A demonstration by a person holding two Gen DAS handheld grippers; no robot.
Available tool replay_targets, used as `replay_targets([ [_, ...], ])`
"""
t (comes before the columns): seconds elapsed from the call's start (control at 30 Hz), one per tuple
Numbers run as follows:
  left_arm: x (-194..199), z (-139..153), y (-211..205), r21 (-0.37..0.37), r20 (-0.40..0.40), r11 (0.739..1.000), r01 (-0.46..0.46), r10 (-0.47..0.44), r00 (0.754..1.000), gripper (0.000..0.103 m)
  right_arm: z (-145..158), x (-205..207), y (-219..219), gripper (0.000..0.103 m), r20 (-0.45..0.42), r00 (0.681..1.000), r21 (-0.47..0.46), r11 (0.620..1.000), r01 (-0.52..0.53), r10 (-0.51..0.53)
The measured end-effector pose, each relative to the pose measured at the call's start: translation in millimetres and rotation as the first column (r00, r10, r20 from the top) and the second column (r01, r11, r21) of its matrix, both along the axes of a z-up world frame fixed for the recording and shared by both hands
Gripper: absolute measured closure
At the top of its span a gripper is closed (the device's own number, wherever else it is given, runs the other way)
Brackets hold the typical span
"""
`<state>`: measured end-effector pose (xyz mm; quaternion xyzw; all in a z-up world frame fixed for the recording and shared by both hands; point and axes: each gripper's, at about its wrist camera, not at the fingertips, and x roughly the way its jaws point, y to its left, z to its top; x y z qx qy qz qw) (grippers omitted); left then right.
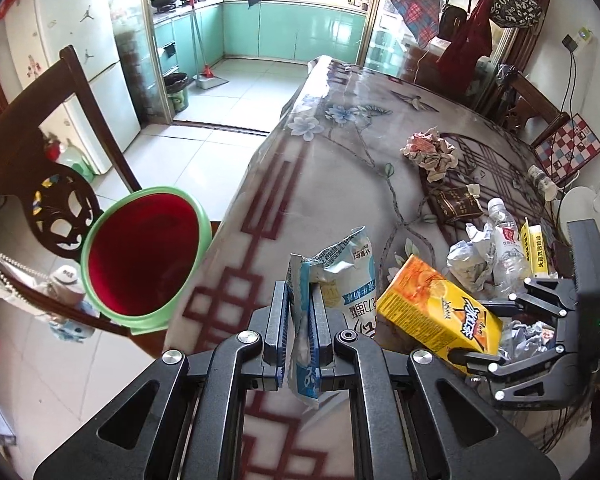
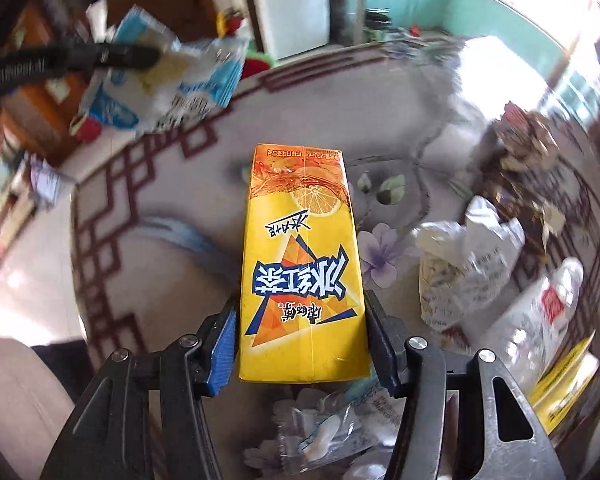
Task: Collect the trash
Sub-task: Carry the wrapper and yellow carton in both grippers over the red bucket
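Wrapper (image 1: pixel 332 276) clenched in the left gripper (image 1: pixel 299 332) needs carrying to the bin (image 1: pixel 148 256) beside the table (image 1: pixel 340 168), while right gripper (image 2: pixel 302 344) jaws straddle the carton (image 2: pixel 300 264), contact unclear.

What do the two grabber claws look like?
Both are made of black metal bars joined by shiny silver bolts. The left gripper has flat black fingers with ridged blue pads. The right gripper looks the same, with a blue pad on one finger. In the left view, a small green light glows on its body.
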<state>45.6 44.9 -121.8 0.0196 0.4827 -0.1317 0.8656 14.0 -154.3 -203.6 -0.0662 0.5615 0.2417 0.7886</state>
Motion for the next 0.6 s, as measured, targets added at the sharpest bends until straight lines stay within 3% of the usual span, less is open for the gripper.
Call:
replay_targets([
  [0.1, 2, -2, -1, -0.021, -0.006, 1.000, 0.021, -0.021, 1.000, 0.094, 11, -1, -13, 0.048, -0.011, 0.992, 0.082, 0.988, 0.130, -0.129],
  [0.33, 12, -3, 0, -0.054, -0.008, 0.992, 0.111, -0.112, 0.994, 0.094, 30, -3, -8, 0.048, -0.003, 0.943, 0.130, 0.934, 0.331, -0.334],
  [0.6, 33, -5, 28, -0.067, -0.007, 0.986, 0.150, -0.150, 0.989, 0.094, 53, 4, 10, 0.048, 0.013, 0.902, 0.162, 0.891, 0.424, -0.432],
])
